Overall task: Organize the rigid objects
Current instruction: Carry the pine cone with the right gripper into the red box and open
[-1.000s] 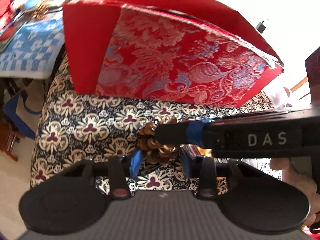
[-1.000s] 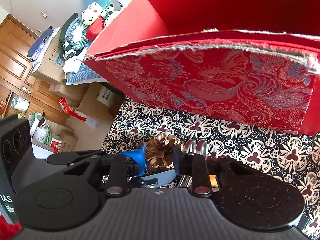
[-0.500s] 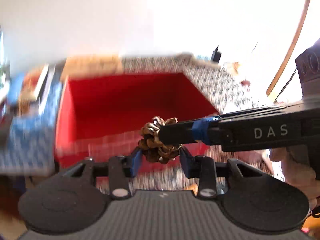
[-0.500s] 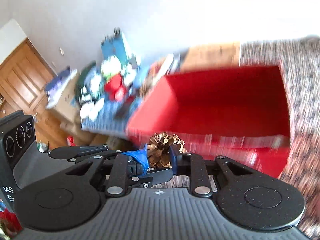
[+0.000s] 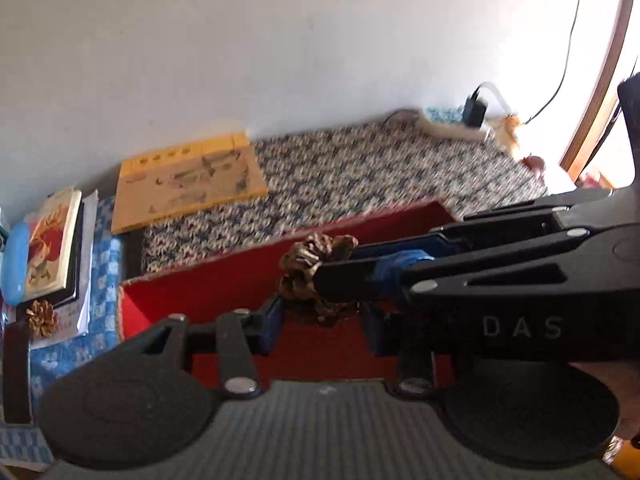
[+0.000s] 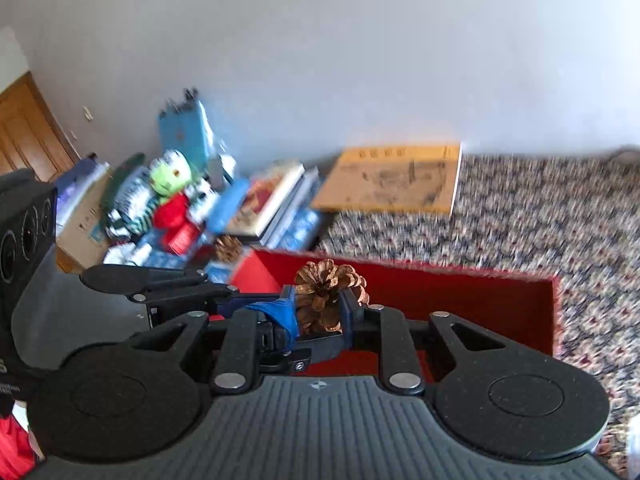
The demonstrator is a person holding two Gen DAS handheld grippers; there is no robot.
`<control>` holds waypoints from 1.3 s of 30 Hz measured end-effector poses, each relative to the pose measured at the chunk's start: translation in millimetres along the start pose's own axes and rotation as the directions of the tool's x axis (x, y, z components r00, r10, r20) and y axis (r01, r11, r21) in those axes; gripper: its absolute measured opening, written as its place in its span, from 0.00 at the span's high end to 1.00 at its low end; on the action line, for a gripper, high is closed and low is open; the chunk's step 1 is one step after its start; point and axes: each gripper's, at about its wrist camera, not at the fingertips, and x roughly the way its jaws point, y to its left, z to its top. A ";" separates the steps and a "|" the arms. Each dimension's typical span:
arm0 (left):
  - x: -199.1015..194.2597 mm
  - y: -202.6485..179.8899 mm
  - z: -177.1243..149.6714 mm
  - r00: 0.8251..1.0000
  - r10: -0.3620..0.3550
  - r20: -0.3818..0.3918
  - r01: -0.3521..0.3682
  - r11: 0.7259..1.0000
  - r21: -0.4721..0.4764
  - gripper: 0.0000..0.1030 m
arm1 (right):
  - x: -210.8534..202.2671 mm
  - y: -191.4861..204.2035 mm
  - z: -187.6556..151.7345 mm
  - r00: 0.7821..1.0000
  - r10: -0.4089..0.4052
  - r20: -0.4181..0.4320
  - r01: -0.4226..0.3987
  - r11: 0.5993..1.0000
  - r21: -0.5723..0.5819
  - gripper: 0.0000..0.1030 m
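Both grippers apparently share a pinecone point(image 6: 326, 296) above the red box point(image 6: 480, 292).

2 pine cones point(image 5: 316, 276) point(image 5: 40, 317), 1 red box point(image 5: 208, 292), 1 yellow book point(image 5: 188, 184), 2 grippers point(image 5: 320, 324) point(image 6: 318, 312).

Left gripper point(image 5: 320, 320): matte black, speckled; two round discs, ribbed grey base, silver rivets, blue-taped fingers point(image 5: 272, 320). Right gripper point(image 6: 318, 312): same build, white "DAS" lettering on side.

both grippers meet crosswise, right gripper point(image 6: 318, 312) jaws clamped, left gripper point(image 5: 320, 320) jaws parted wider.
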 end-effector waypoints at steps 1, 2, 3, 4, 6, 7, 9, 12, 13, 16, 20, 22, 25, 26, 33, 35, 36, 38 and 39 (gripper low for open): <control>10.5 4.7 -1.3 0.999 0.013 -0.030 -0.013 1.000 0.004 0.63 | 11.4 -4.1 -3.8 1.000 0.002 -0.031 -0.002 1.000 0.012 0.97; 19.3 10.0 -2.2 0.998 0.024 -0.059 -0.024 1.000 0.005 0.63 | 20.9 -7.6 -6.1 0.998 0.008 -0.056 -0.006 1.000 0.028 0.97; 26.7 13.7 -3.4 0.996 0.032 -0.087 -0.031 0.999 0.008 0.63 | 31.0 -10.0 -8.2 0.997 0.013 -0.080 -0.009 0.999 0.045 0.98; 34.9 18.1 -4.9 0.993 0.042 -0.114 -0.042 0.999 0.007 0.63 | 41.7 -13.6 -9.5 0.994 0.020 -0.106 -0.014 0.998 0.060 0.98; 47.2 26.1 -7.7 0.986 0.057 -0.159 -0.056 0.998 0.007 0.63 | 57.8 -17.6 -12.3 0.988 0.036 -0.147 -0.023 0.996 0.088 0.99; 51.7 29.4 -9.2 0.982 0.067 -0.176 -0.067 0.998 0.005 0.63 | 63.4 -18.4 -11.7 0.986 0.041 -0.161 -0.026 0.995 0.095 0.99; 59.4 35.7 -10.5 0.975 0.087 -0.203 -0.089 0.996 -0.001 0.63 | 74.4 -18.8 -10.2 0.981 0.048 -0.190 -0.028 0.994 0.106 1.00; 66.1 43.7 -10.7 0.965 0.110 -0.236 -0.119 0.993 -0.021 0.62 | 86.6 -17.0 -8.4 0.975 0.055 -0.215 -0.029 0.992 0.119 1.00; 67.8 46.5 -10.7 0.962 0.113 -0.249 -0.125 0.992 -0.034 0.62 | 91.6 -18.3 -7.6 0.973 0.057 -0.222 -0.030 0.992 0.123 1.00; 70.4 52.5 -9.6 0.953 0.133 -0.271 -0.157 0.985 -0.069 0.54 | 102.5 -18.8 -6.4 0.971 0.070 -0.230 -0.040 0.990 0.135 1.00; 70.8 47.3 -12.4 0.953 0.150 -0.262 -0.168 0.985 -0.047 0.34 | 110.3 -26.4 -6.9 0.972 0.116 -0.207 -0.073 0.976 0.205 0.93; 69.7 40.4 -14.2 0.951 0.191 -0.244 -0.198 0.980 -0.007 0.34 | 109.0 -29.3 -7.3 0.972 0.125 -0.201 -0.078 0.971 0.226 0.92; 65.3 38.8 -14.3 0.956 0.204 -0.212 -0.208 0.978 0.004 0.32 | 99.6 -32.9 -4.7 0.975 0.140 -0.170 -0.093 0.961 0.261 0.92; 65.6 40.5 -14.3 0.957 0.201 -0.208 -0.206 0.979 0.000 0.32 | 95.4 -33.3 -3.3 0.978 0.138 -0.157 -0.093 0.960 0.265 0.92; 53.7 35.4 -15.9 0.962 0.238 -0.135 -0.239 0.971 0.007 0.32 | 63.8 -37.0 -1.8 0.991 0.103 -0.084 -0.077 0.960 0.270 0.91; 44.7 30.7 -17.0 0.952 0.291 -0.093 -0.291 0.957 0.007 0.31 | 53.0 -37.0 -4.7 0.994 0.085 -0.065 -0.065 0.963 0.262 0.91; 41.2 30.1 -16.4 0.947 0.308 -0.087 -0.309 0.951 0.002 0.31 | 46.7 -36.4 -6.4 0.996 0.075 -0.055 -0.058 0.965 0.256 0.91; 31.7 28.9 -16.2 0.948 0.306 -0.090 -0.310 0.950 -0.033 0.31 | 35.7 -34.3 -10.0 0.998 0.053 -0.035 -0.043 0.969 0.243 0.90; 25.7 27.9 -16.4 0.950 0.300 -0.088 -0.305 0.951 -0.054 0.30 | 30.0 -33.4 -12.0 0.999 0.041 -0.022 -0.035 0.971 0.238 0.90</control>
